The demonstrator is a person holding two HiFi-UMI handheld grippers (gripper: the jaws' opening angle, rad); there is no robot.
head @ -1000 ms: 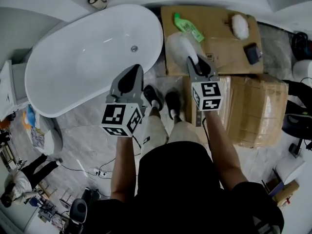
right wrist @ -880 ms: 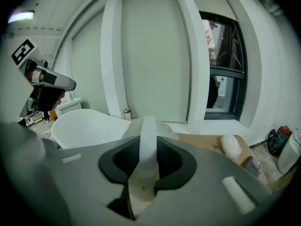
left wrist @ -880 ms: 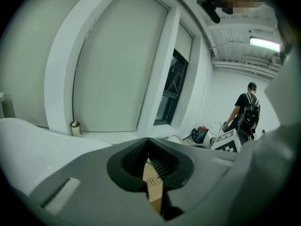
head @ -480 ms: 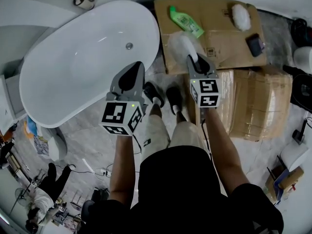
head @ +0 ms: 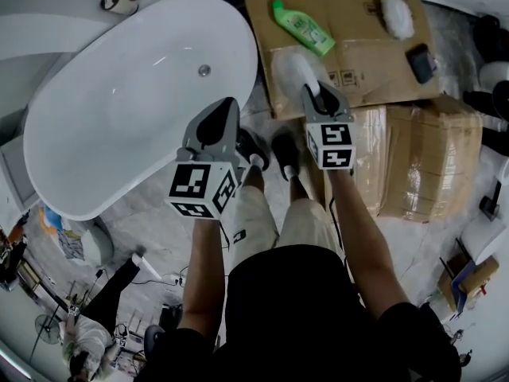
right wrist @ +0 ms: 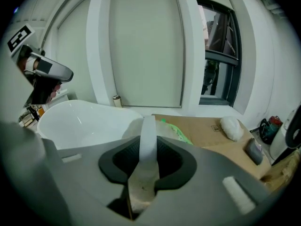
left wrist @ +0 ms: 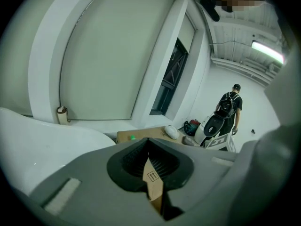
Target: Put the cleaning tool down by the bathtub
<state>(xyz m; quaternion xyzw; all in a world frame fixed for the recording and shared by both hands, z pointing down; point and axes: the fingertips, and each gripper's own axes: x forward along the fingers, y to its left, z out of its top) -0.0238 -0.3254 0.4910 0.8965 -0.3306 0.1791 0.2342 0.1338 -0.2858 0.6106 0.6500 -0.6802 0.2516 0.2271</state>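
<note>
- Head view: We hold the cleaning tool [head: 291, 72] in the right gripper [head: 318, 98]. Its pale, fluffy head hangs over the near edge of the cardboard sheet [head: 362, 50], just beside the bathtub [head: 95, 134]. The left gripper [head: 223, 110] shows against the tub's near edge and carries nothing. We judge that the tool is not yet set down and that the sheet is the landing spot.
- Left gripper view: The jaws meet at their tips with nothing clamped, and only cardboard beyond shows through the slit below them. We recommend holding this gripper to the tub side, clear of the landing spot.
- Right gripper view: The jaws are clamped on the tool's white handle [right wrist: 147, 138], which runs forward from the pads to the head. A green bottle [right wrist: 178, 132] lies on the sheet just past the head.
- Procedure: Lower the tool until the head rests on the cardboard, short of the bottle. Then part the jaws fully. Withdraw back along the line of the handle so the pads do not drag it.
- Caution: If we release above the sheet, the tool would probably tip or roll off the cardboard.
</note>
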